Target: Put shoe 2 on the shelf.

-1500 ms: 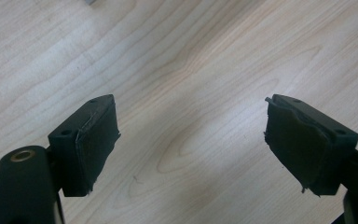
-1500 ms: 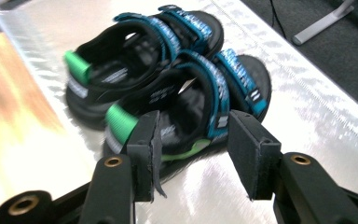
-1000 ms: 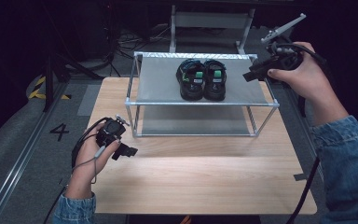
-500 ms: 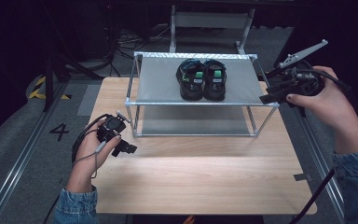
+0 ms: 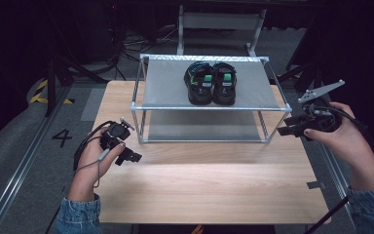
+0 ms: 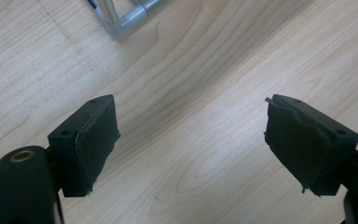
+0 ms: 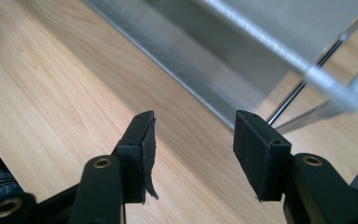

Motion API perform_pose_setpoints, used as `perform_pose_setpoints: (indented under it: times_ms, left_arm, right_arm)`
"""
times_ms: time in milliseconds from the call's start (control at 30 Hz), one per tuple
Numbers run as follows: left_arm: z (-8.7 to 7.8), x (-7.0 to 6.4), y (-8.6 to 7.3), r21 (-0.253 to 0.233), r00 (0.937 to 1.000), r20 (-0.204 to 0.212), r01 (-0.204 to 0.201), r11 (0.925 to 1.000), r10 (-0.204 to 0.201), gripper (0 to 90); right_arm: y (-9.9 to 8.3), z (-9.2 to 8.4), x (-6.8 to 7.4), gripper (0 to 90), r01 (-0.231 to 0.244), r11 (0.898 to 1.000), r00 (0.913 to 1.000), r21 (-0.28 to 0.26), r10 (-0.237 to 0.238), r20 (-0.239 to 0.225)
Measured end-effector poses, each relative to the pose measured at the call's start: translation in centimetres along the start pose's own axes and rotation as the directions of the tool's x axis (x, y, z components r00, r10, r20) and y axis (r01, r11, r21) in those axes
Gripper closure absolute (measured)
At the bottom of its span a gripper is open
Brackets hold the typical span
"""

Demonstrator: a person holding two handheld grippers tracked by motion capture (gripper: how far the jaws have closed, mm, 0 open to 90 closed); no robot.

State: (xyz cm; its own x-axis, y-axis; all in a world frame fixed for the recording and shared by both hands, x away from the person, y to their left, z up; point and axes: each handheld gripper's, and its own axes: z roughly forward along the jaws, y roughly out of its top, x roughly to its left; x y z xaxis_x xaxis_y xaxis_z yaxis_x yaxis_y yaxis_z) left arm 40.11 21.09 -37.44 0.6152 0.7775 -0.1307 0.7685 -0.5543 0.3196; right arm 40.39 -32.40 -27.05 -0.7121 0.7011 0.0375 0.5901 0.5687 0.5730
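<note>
- A metal-framed rack (image 5: 209,108) with two grey shelves stands on the wooden table (image 5: 209,190), upper middle of the high view
- A pair of black sandals (image 5: 210,83) with green tabs sits side by side on its top shelf, right of centre; the lower shelf (image 5: 204,127) carries nothing that can be made out
- The right gripper (image 5: 283,130), at the frame's right edge, points at the rack's front right corner; its jaws have just been opening and stand apart with nothing between them
- The left gripper (image 5: 132,157), lower left, has its jaws wide apart over bare wood, near the rack's front left foot (image 6: 123,23)
</note>
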Motion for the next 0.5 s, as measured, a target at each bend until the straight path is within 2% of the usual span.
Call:
perform_pose_setpoints:
  times_ms: [200, 500]
  left_arm:
    - [0.1, -0.1, -0.1, 0.01, 1.0, -0.001, 0.002, 1.0, -0.002, 17.5]
    - [0.4, -0.3, 0.1, 0.022, 1.0, -0.004, -0.005, 0.9997, 0.005, 17.5]
  right_arm:
    - [-2.4, 1.2, 0.0, 49.2, -0.026, 1.0, 0.9997, 0.006, 0.026, -0.001]
    - [-5.0, 2.6, -0.4, 46.6, -0.049, 0.999, 0.9988, -0.009, 0.049, -0.001]
